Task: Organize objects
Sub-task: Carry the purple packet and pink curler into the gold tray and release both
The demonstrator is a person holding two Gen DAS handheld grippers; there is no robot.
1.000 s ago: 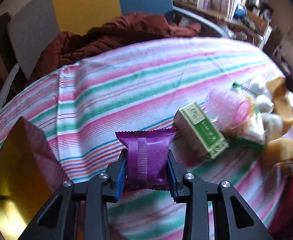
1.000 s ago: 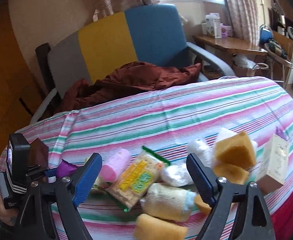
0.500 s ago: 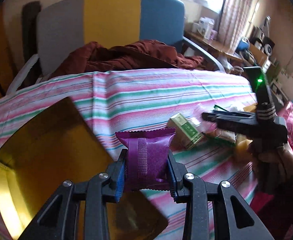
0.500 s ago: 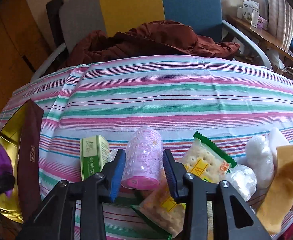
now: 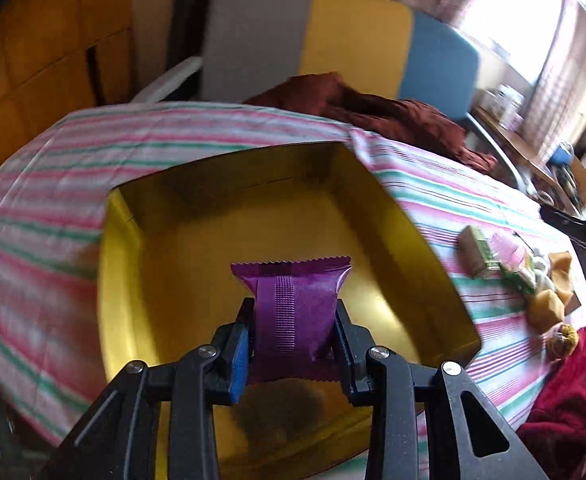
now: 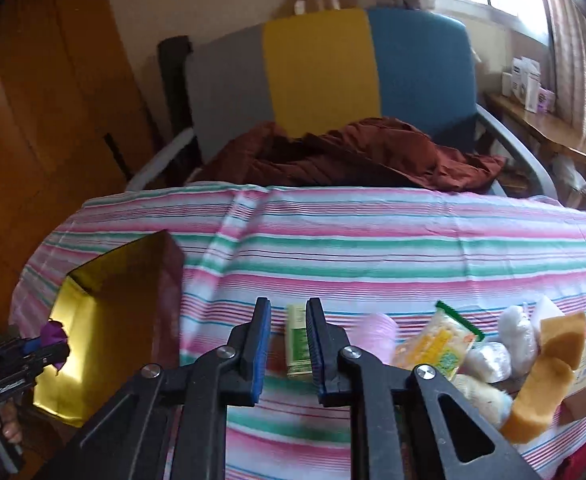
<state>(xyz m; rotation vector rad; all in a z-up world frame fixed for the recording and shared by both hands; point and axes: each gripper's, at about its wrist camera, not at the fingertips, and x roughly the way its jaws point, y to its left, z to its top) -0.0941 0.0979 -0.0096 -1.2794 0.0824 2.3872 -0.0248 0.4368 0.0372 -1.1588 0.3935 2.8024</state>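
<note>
Here the left gripper (image 5: 293, 338) clamps a purple snack packet (image 5: 291, 308) between its blue pads, holding it above the open gold-lined box (image 5: 213, 216) that sits at the left end of the striped surface (image 6: 373, 248). The packet hangs over the near part of the box, not touching its floor as far as can be seen. The right gripper (image 6: 289, 344) has just closed; its jaws stand narrow with nothing pressed between them, and a small green carton (image 6: 298, 340) lies on the cloth beyond the gap. To the right of the carton lie a pink roll (image 6: 375, 334), a cracker packet (image 6: 437, 346), white wrapped pieces (image 6: 513, 330) and yellow sponges (image 6: 545, 376), bunched together at the right end.
</note>
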